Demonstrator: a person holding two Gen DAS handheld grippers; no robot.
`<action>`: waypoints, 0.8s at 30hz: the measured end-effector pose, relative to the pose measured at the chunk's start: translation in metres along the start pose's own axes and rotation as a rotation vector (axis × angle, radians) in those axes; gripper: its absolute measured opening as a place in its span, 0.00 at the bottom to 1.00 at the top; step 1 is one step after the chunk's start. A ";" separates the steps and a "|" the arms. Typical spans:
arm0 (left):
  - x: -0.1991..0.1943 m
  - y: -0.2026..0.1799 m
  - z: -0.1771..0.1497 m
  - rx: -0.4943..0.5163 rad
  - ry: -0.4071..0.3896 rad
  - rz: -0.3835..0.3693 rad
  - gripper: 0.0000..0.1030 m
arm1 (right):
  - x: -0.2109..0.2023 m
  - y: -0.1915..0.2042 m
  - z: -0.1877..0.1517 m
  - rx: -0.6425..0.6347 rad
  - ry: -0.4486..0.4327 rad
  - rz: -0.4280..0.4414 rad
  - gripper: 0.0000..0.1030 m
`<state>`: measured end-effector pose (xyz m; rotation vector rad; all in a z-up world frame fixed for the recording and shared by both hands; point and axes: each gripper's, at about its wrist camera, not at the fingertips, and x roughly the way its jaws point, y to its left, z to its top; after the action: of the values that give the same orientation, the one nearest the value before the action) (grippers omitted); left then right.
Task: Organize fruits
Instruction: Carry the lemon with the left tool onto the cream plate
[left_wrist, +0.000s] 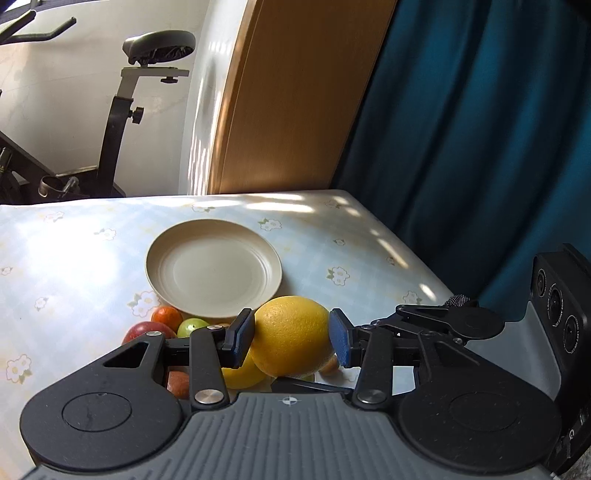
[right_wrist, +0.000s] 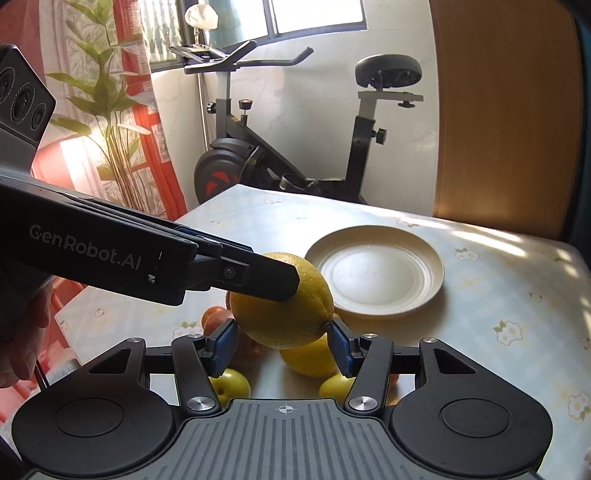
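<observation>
Plainly, the large yellow citrus (left_wrist: 291, 338) is held off the bench (left_wrist: 74, 258) by the left gripper (left_wrist: 291, 336), whose jaws are closed part-way onto its two sides, pads pressed against the rind. In the right wrist view the same fruit (right_wrist: 284, 310) sits between the jaws of the right gripper (right_wrist: 282, 345), which stand wide, one pad just beside each flank; whether they touch the rind cannot be told. The fruit hangs above the pile near the bench's near edge: a red apple (left_wrist: 142, 328), an orange-red fruit (left_wrist: 167, 315), a small green fruit (left_wrist: 192, 326) and a second yellow citrus (right_wrist: 308, 356). The cream plate (left_wrist: 214, 236) lies bare toward the middle of the bench, just beyond the pile.

The likely trouble is the round, waxy rind: gripped near its widest part, the citrus could roll or squirt out if the left jaws slacken before the right has it. A drop would land on the pile and might scatter fruit toward the near edge. The two grippers are also close enough to knock together.
</observation>
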<state>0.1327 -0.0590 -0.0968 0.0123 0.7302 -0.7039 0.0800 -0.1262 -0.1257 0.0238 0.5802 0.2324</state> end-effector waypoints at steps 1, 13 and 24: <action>-0.003 0.000 0.006 0.005 -0.012 0.003 0.46 | -0.001 0.000 0.007 -0.008 -0.006 0.002 0.48; 0.017 0.030 0.040 0.000 -0.038 0.038 0.46 | 0.041 -0.019 0.059 -0.060 0.001 0.037 0.48; 0.091 0.090 0.065 -0.061 0.038 0.055 0.47 | 0.126 -0.054 0.066 -0.046 0.090 0.075 0.48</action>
<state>0.2735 -0.0582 -0.1240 -0.0097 0.7851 -0.6299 0.2295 -0.1474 -0.1431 -0.0091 0.6639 0.3206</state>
